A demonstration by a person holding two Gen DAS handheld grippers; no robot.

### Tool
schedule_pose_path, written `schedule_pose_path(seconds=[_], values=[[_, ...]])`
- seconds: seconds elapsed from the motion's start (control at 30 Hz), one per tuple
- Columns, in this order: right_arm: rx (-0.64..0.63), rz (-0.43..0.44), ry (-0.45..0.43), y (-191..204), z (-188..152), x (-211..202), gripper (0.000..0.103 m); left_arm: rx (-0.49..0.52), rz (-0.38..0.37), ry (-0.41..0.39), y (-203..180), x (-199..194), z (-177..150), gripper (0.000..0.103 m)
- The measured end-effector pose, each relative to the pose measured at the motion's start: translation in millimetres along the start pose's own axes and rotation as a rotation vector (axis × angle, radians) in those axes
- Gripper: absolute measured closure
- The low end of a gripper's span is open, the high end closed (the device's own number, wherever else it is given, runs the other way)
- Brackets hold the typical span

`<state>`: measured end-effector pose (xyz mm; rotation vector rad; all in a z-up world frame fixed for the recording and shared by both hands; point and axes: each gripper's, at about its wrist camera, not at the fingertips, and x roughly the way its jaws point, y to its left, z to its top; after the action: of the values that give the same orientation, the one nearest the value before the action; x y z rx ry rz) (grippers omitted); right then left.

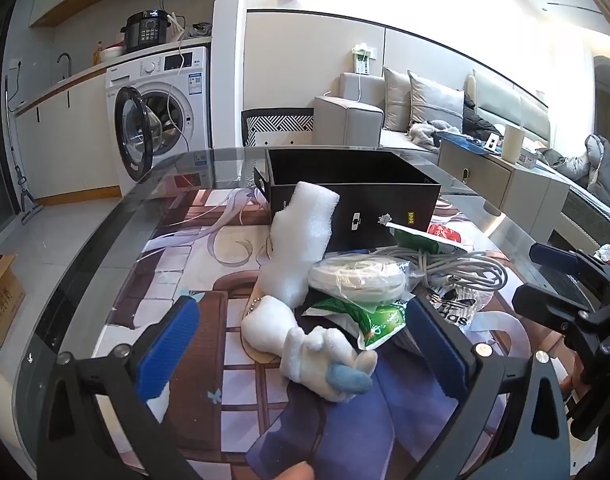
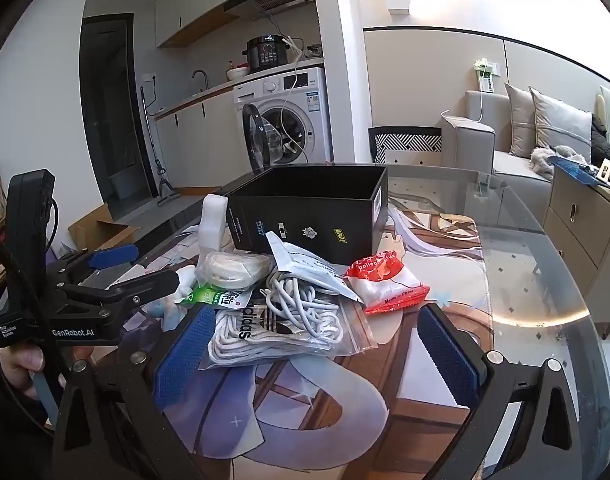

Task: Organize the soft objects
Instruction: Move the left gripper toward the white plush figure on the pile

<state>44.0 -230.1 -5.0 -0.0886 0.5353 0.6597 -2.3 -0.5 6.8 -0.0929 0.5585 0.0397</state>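
A white plush toy [image 1: 317, 356] with a blue tip lies on the printed mat between the wide-apart pads of my left gripper [image 1: 305, 344], which is open and not pressing on it. Behind it are a white foam sheet [image 1: 301, 240], a bagged white cable [image 1: 357, 280], a green packet [image 1: 377, 320] and an open black box [image 1: 353, 200]. My right gripper [image 2: 317, 352] is open over the near end of a zip bag of white laces [image 2: 265, 336]. A red balloon packet [image 2: 385, 284] lies to the right of the pile. The black box [image 2: 313, 208] stands behind it.
The pile sits on a round glass table [image 2: 545, 280]. Each gripper shows in the other's view: the right gripper [image 1: 545, 280], the left gripper [image 2: 141, 270]. Beyond the table are a washing machine [image 1: 165, 116] with its door open, a sofa [image 1: 349, 120] and a cardboard box [image 1: 1, 296] on the floor.
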Motion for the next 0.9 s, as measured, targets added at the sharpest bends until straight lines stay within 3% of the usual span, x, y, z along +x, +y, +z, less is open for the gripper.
schedule_pose_path(seconds=[0.9], values=[[0.002,-0.008,0.004,-4.4,-0.2,4.9,0.000,0.008,0.018,-0.019,6.0,-2.3,0.7,0.000]])
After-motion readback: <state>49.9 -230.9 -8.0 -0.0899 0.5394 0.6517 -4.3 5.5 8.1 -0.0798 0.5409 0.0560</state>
